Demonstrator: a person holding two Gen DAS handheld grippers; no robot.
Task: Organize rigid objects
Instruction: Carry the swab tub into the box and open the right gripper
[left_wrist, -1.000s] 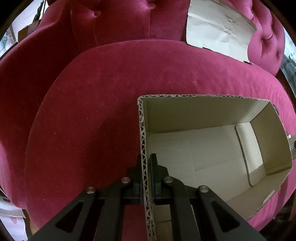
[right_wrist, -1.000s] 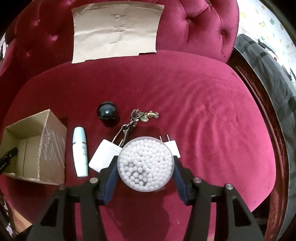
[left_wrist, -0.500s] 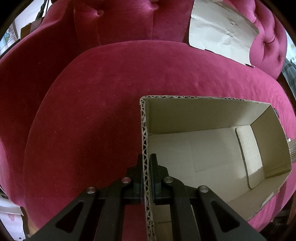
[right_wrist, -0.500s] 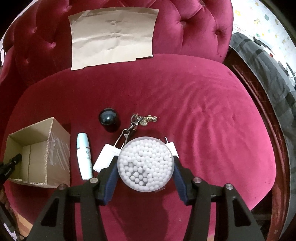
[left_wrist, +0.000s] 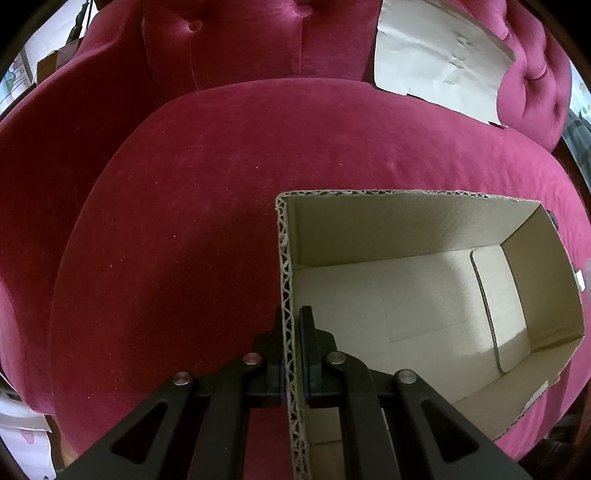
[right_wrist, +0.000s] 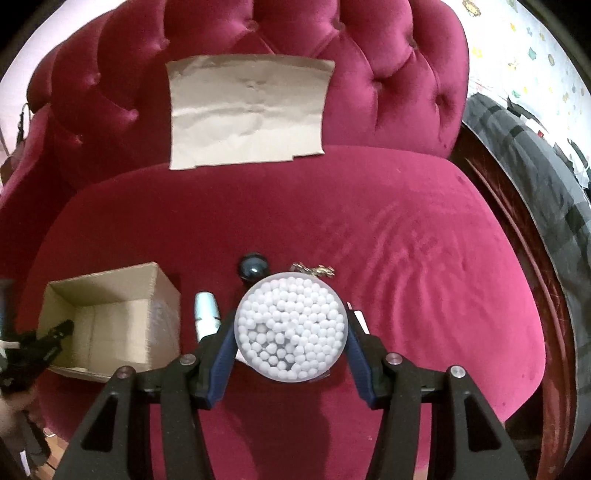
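Red sofa seat (right_wrist: 406, 229): right gripper (right_wrist: 291, 328), clamped on swab tub (right_wrist: 290, 326), has risen; left gripper (left_wrist: 293, 332) still pinches box (left_wrist: 406, 229) wall.

A crimson velvet armchair (right_wrist: 424, 236) with a button-tufted backrest (right_wrist: 388, 74) fills both views. A creased sheet of brown paper (right_wrist: 247, 110) leans against the backrest, its lower edge meeting the seat cushion. To the chair's right lies dark grey checked fabric (right_wrist: 535, 177), beside a pale patterned surface (right_wrist: 517, 48).

Both tools clamped — each gripping something.
The left tool (left_wrist: 291, 332) pinches the cardboard box wall (left_wrist: 286, 280) between its fingers; the right tool (right_wrist: 290, 334) squeezes the round container of white beads (right_wrist: 290, 326) — held raised.
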